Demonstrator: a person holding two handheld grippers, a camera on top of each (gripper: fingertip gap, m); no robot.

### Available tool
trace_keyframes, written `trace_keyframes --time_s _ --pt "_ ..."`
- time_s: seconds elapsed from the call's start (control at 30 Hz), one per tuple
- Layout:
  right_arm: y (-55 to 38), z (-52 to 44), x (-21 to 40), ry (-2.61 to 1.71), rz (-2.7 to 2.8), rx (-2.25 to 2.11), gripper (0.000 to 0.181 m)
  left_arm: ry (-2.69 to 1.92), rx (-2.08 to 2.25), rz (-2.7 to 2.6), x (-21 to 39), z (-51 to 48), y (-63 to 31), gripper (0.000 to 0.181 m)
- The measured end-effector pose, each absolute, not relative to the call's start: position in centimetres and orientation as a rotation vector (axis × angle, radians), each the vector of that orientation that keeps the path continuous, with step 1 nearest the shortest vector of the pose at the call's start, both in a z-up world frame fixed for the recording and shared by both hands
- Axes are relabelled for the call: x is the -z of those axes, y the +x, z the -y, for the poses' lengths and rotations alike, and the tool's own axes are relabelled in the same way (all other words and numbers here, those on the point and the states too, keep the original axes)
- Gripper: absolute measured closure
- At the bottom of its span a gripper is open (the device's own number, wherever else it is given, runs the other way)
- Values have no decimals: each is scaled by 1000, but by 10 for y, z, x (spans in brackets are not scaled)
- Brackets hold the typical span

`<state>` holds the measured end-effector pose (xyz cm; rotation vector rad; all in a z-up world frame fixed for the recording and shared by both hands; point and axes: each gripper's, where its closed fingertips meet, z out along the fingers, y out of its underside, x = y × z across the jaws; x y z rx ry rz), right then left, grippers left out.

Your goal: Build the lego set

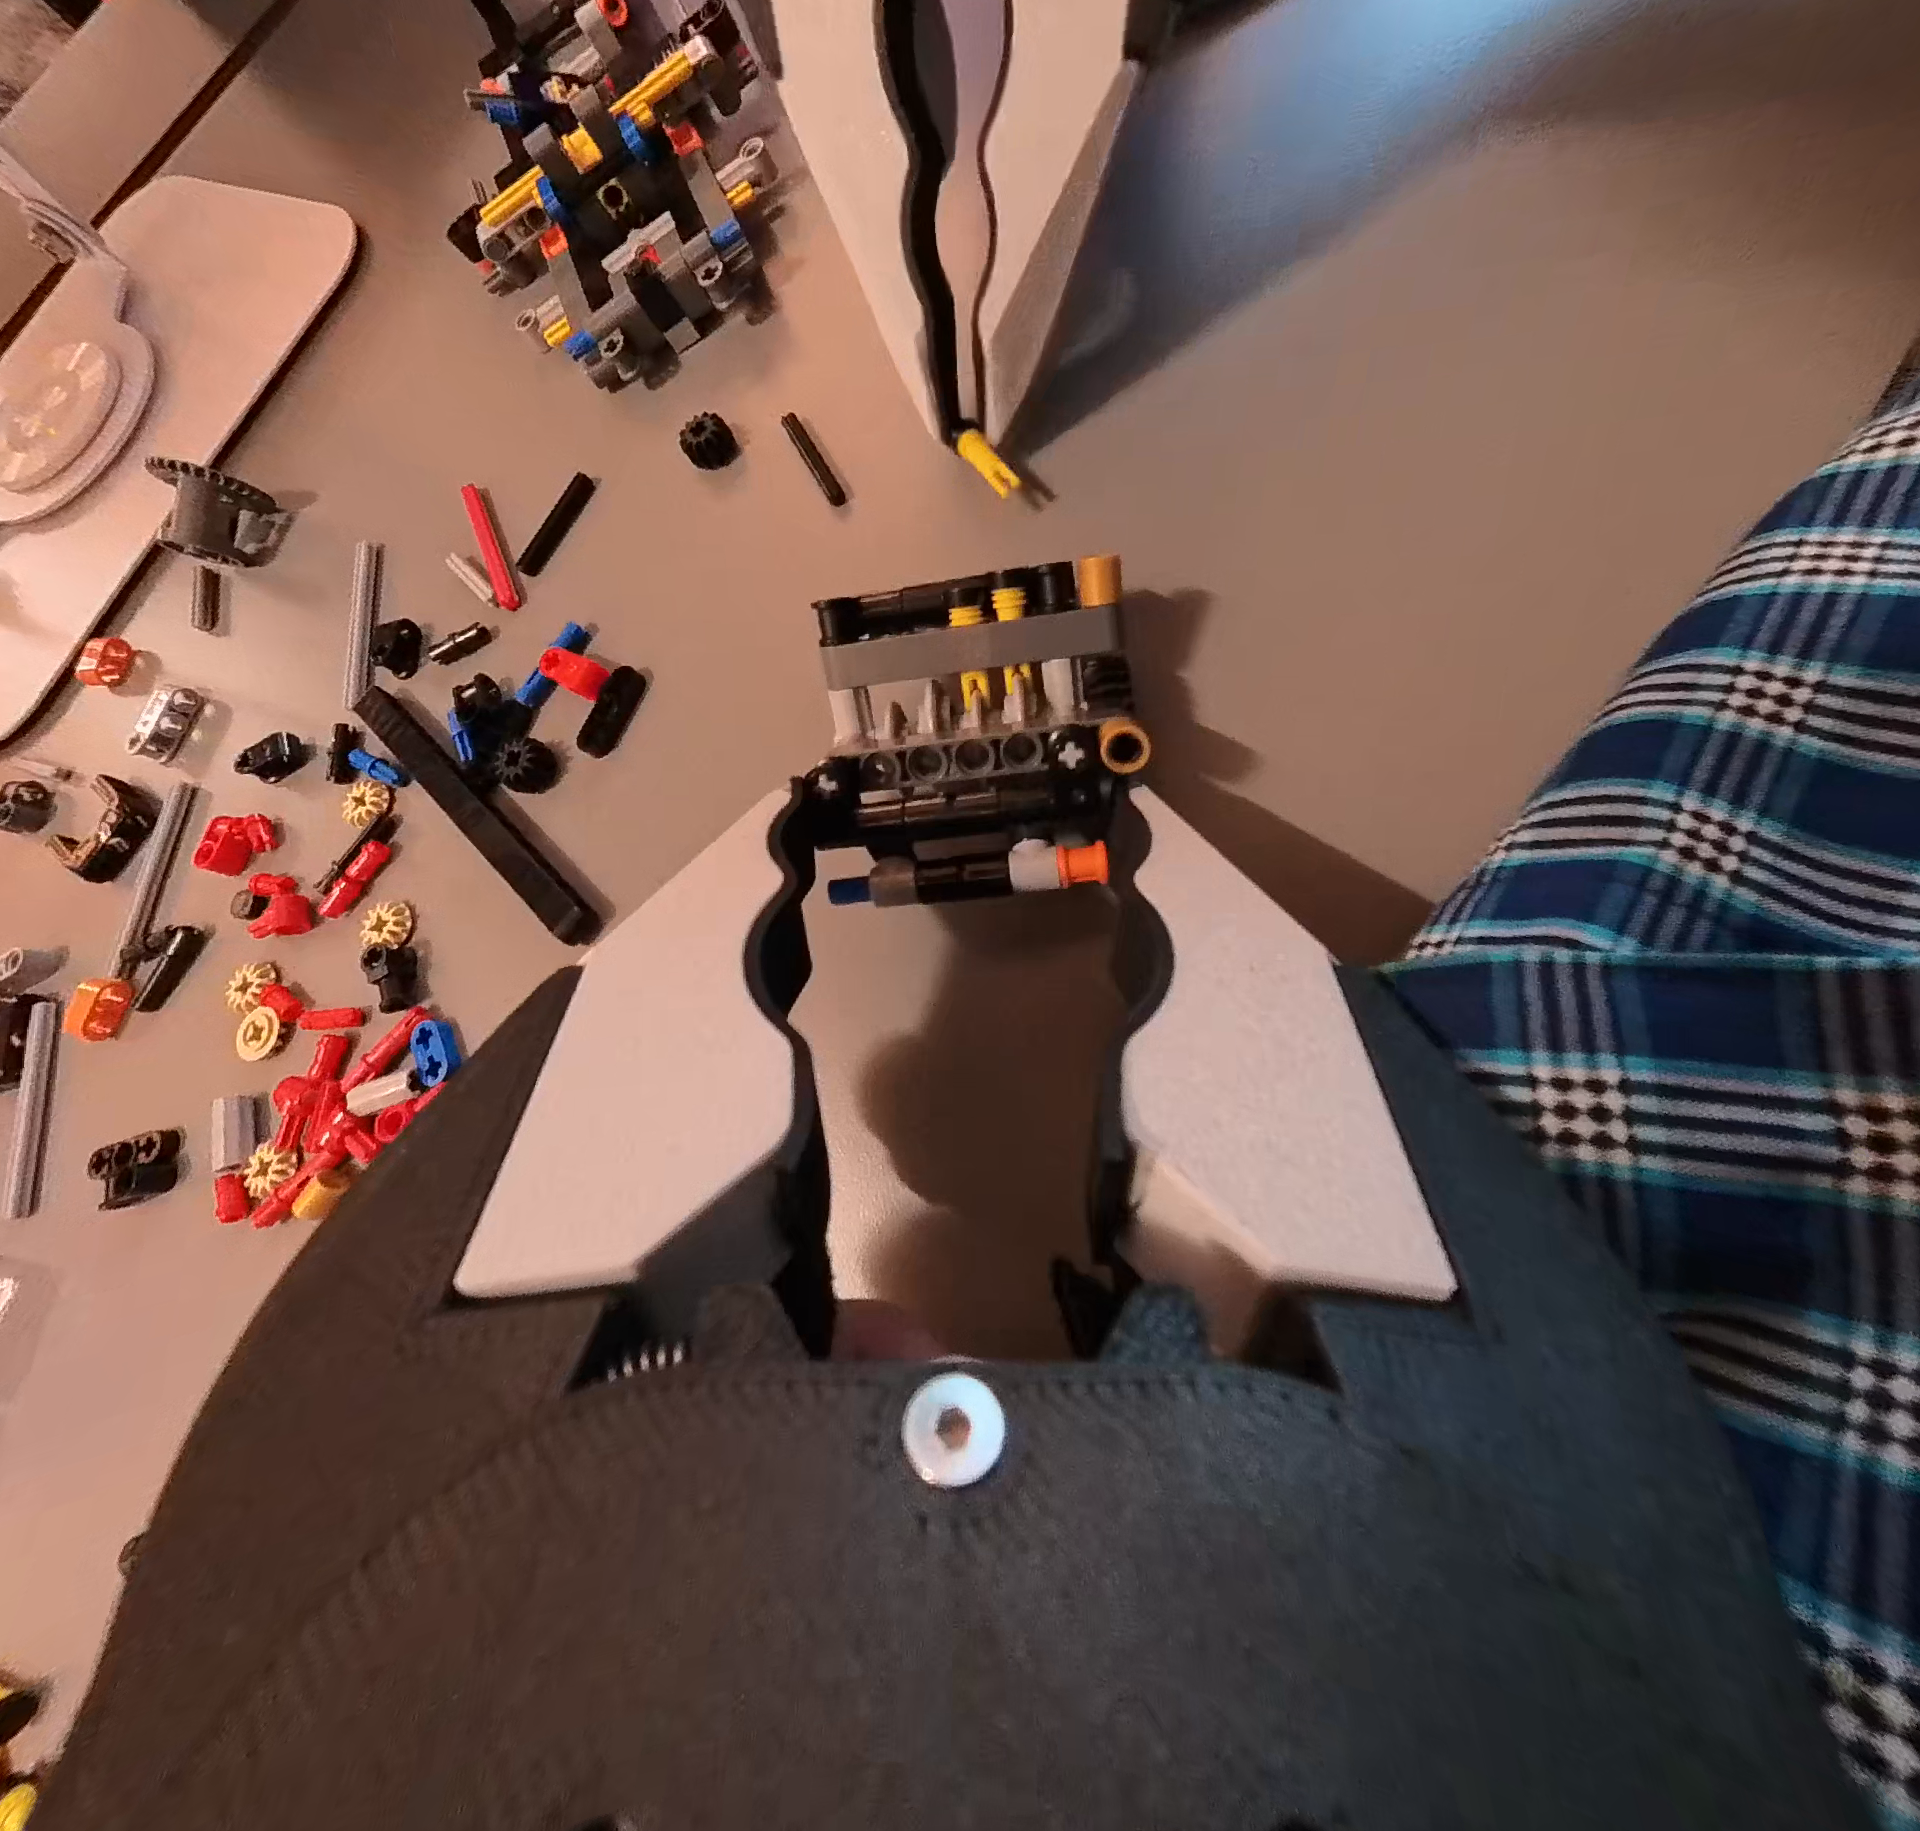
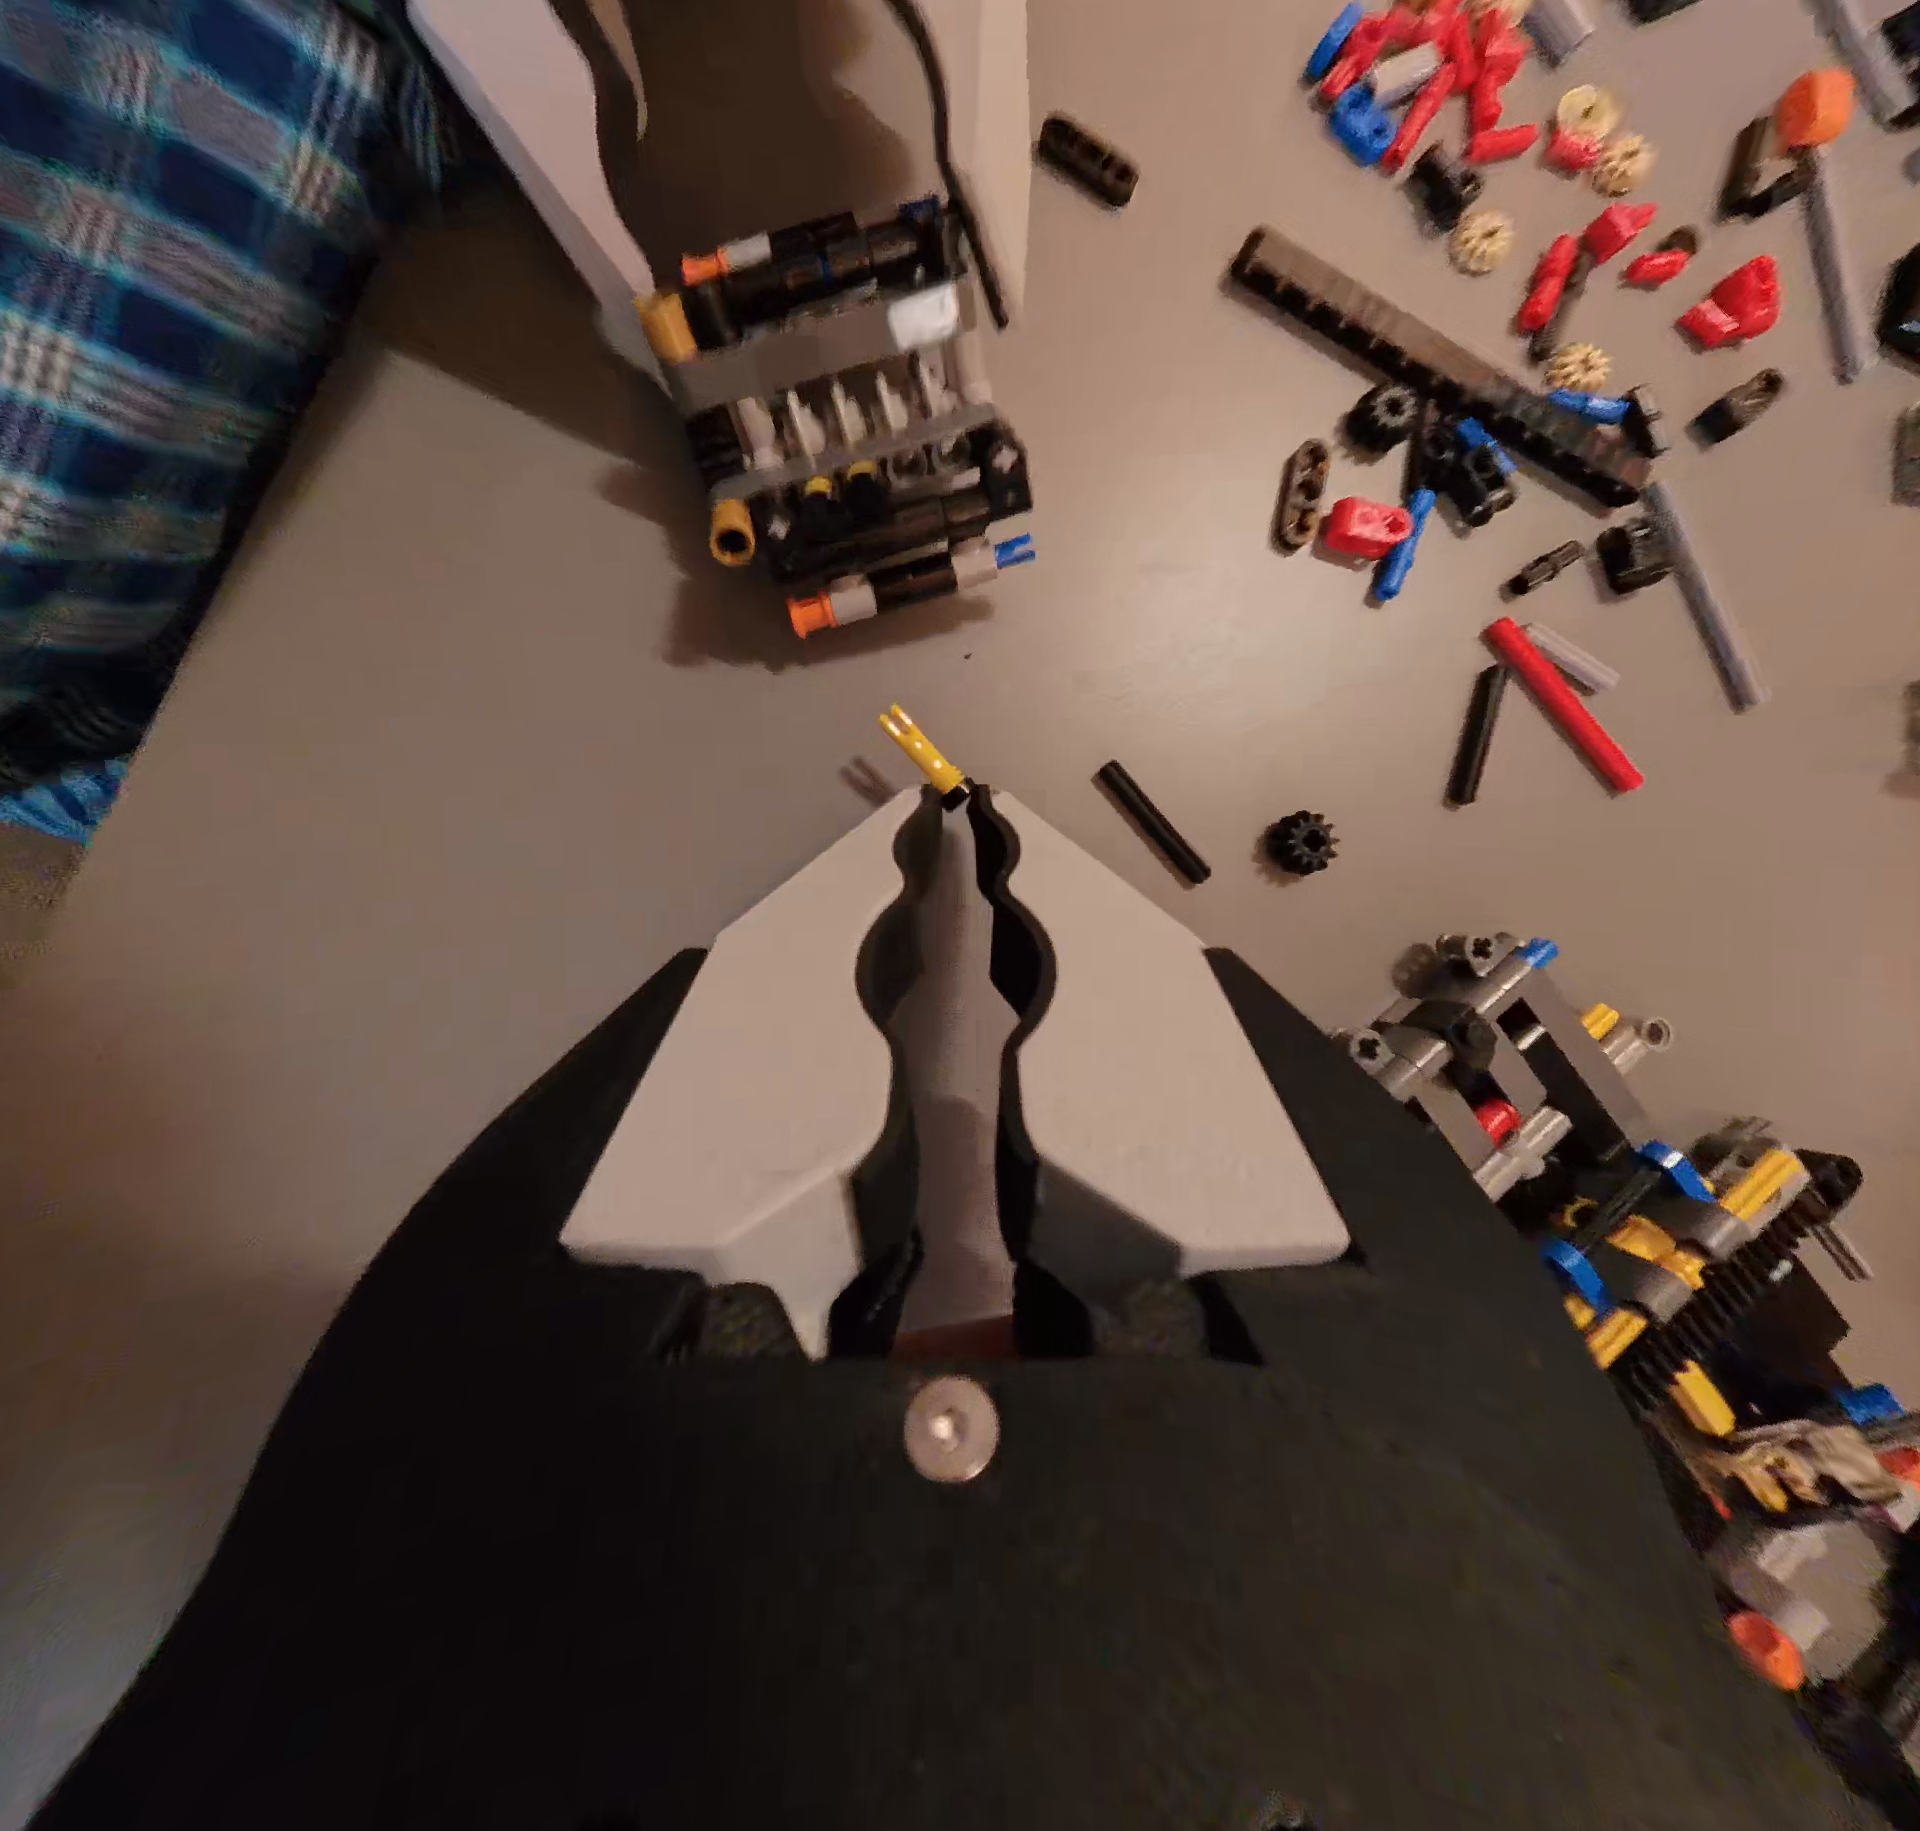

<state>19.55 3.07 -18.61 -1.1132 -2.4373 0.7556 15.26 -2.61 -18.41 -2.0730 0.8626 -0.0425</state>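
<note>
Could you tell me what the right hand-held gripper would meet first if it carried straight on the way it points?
Probably the small black-and-grey brick sub-assembly ahead; only bare grey tabletop lies between. The right hand-held gripper pinches a yellow pin, which would touch first. Depth is uncertain.

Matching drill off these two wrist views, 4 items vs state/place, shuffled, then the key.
Things:
1. yellow pin
2. small engine block
3. black gear
4. big multicolour assembly

States:
A. gripped at its near end between the left claw's fingertips
B. pinched at the tip of the right claw
C. standing on the table, beyond the loose black gear and axle, touched by neither claw
D. lying loose beside a short black axle

Pairs: 1-B, 2-A, 3-D, 4-C
</note>
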Motion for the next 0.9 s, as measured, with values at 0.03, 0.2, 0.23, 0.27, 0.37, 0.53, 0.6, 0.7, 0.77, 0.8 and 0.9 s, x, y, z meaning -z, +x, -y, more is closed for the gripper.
trace_keyframes --time_s 0.03,0.2,0.23,0.27,0.37,0.53,0.6,0.7,0.77,0.8,0.9 --pt "193 -30 181 -1127 2405 -756 177 -2073 43 -863 184 26 153 126" --pt "183 -21 170 -1155 2317 -622 178 -2086 36 -861 181 25 154 126" --pt "180 -18 167 -1163 2292 -620 178 -2088 35 -859 181 24 154 126" --pt "177 -16 165 -1179 2262 -611 178 -2090 37 -859 180 24 154 126" --pt "173 -22 165 -1213 2196 -506 178 -2106 38 -852 179 24 154 126" --pt "167 -17 165 -1224 2141 -405 178 -2145 36 -850 180 25 153 126" --pt "165 -17 166 -1215 2133 -350 179 -2157 33 -857 181 25 153 126" --pt "164 -16 170 -1196 2136 -264 179 -2175 33 -860 182 26 154 126" --pt "164 -16 169 -1192 2131 -227 179 -2185 37 -859 182 27 154 126" --pt "164 -16 168 -1188 2128 -220 179 -2188 37 -858 182 27 154 126" --pt "166 -15 168 -1191 2122 -199 179 -2191 33 -857 181 28 153 126"
